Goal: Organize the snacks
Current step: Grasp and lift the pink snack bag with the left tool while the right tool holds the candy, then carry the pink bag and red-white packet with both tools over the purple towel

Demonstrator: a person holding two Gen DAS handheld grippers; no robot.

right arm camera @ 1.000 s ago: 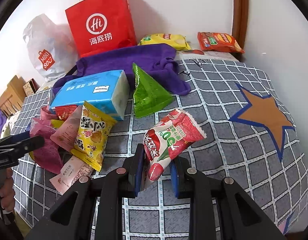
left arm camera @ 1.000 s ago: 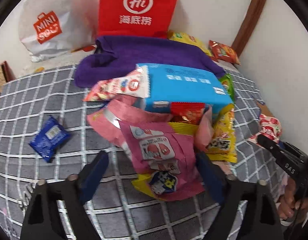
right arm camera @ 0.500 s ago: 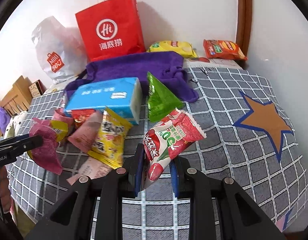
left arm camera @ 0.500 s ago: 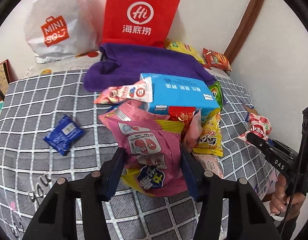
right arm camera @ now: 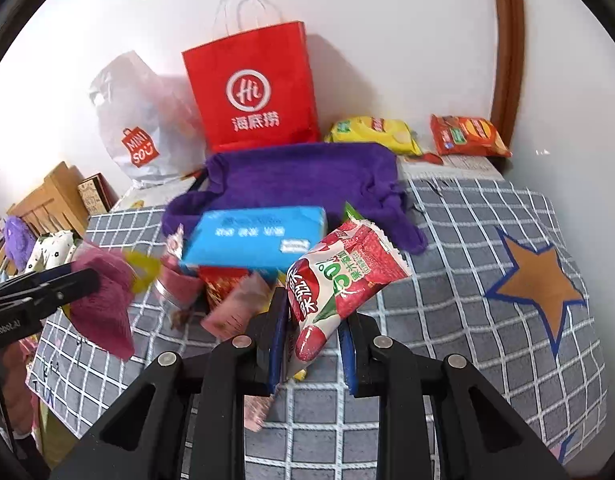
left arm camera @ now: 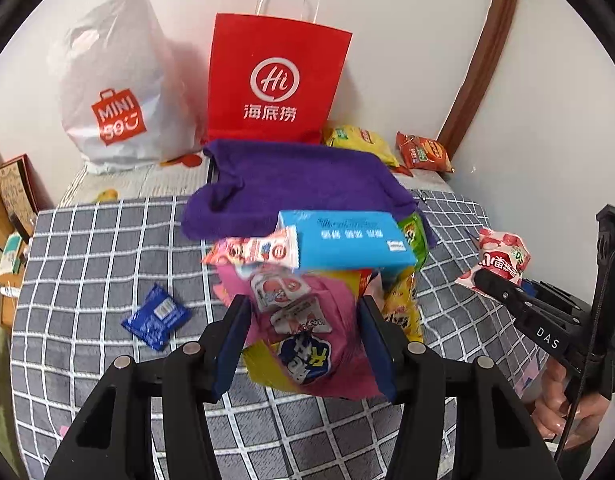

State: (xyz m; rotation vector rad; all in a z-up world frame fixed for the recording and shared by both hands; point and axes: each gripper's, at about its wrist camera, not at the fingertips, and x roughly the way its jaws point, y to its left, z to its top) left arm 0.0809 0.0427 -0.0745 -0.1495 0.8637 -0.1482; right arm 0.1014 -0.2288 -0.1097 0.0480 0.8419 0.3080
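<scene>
While the left claw [left arm camera: 303,344] grips a pink snack bag [left arm camera: 307,320], the right claw [right arm camera: 313,340] clamps a red-and-white pouch [right arm camera: 339,276] above the bed's [right arm camera: 467,320] near edge.

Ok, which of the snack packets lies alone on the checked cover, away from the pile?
The small dark blue packet, left of the pile in the left wrist view. It lies flat by itself on the checked cover; the other packets crowd around the blue box.

- The Haidilao paper bag [left arm camera: 277,80] stands against the wall, the Miniso plastic bag [left arm camera: 115,92] to its left.
- A towel [left arm camera: 299,178] lies before the paper bag.
- A tissue pack [left arm camera: 347,240] lies just before the towel.
- Two chip packets [right arm camera: 423,134] lie right of the paper bag.
</scene>
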